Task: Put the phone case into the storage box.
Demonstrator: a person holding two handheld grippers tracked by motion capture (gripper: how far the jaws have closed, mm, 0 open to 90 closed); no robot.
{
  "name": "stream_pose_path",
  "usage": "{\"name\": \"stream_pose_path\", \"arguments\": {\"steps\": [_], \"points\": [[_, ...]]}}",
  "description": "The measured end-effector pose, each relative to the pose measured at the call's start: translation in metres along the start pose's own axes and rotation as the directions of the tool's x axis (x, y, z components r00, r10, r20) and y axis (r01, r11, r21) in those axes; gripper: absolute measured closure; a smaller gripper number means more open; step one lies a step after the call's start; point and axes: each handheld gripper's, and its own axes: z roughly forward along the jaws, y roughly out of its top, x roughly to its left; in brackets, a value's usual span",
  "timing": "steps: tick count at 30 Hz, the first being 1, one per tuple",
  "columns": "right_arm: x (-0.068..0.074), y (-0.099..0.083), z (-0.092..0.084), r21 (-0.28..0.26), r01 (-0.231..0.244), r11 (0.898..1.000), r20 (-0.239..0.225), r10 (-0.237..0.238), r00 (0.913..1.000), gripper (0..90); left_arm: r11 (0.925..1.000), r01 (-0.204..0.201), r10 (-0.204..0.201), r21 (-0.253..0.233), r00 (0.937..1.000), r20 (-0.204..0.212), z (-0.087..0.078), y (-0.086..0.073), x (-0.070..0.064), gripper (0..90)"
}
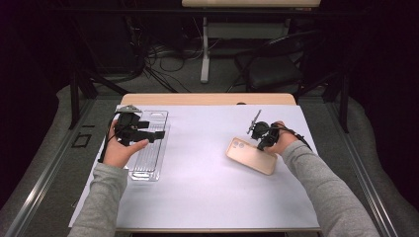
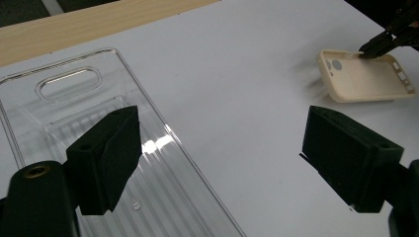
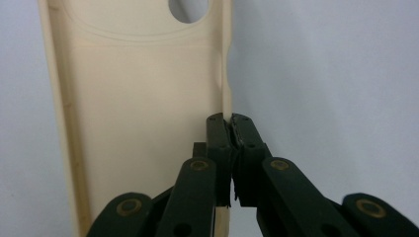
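White sheeting covers the table (image 1: 207, 187). At centre right of the high view the right gripper (image 3: 230, 121) pinches the side wall of the beige phone case (image 1: 251, 156), whose long axis slants toward lower right. The left gripper (image 2: 217, 148) gapes wide and empty over the clear tray (image 1: 148, 163), far left.

A cream phone case (image 1: 251, 156) lay open side up on the right (one side wall pinched); a clear ribbed case (image 1: 149, 146) lay flat, well apart, left.
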Motion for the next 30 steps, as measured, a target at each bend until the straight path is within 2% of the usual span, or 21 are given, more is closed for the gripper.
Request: {"name": "stream_pose_path", "arguments": {"steps": [7,14,24,25,29,30], "points": [[0.004,0.001,-0.007,-0.039,-0.025,0.999,0.019,0.026,0.9995,87.8,1.0,-0.004,0.004,-0.003,1.0,0.001,0.0,0.0,-0.001,15.3],[0.01,0.004,-0.013,-0.042,-0.025,0.999,0.033,0.026,0.9991,87.7,1.0,-0.006,0.006,-0.003,1.0,0.0,-0.001,0.0,-0.001,15.3],[0.016,0.005,-0.019,-0.076,-0.045,0.996,0.042,0.048,0.998,87.7,1.0,-0.005,0.005,-0.002,1.0,0.001,-0.001,0.0,-0.002,15.2],[0.016,0.005,-0.019,-0.081,-0.035,0.996,0.043,0.038,0.9983,87.8,1.0,-0.005,0.005,-0.002,1.0,0.001,-0.001,0.0,-0.002,15.3],[0.018,0.006,-0.021,-0.07,-0.043,0.997,0.044,0.046,0.998,87.7,1.0,-0.009,0.009,-0.001,1.0,0.001,-0.001,0.0,-0.002,15.2],[0.018,0.006,-0.021,-0.084,-0.049,0.995,0.047,0.053,0.9975,87.7,1.0,-0.005,0.005,-0.001,1.0,0.001,-0.001,0.0,-0.003,15.3]]}}
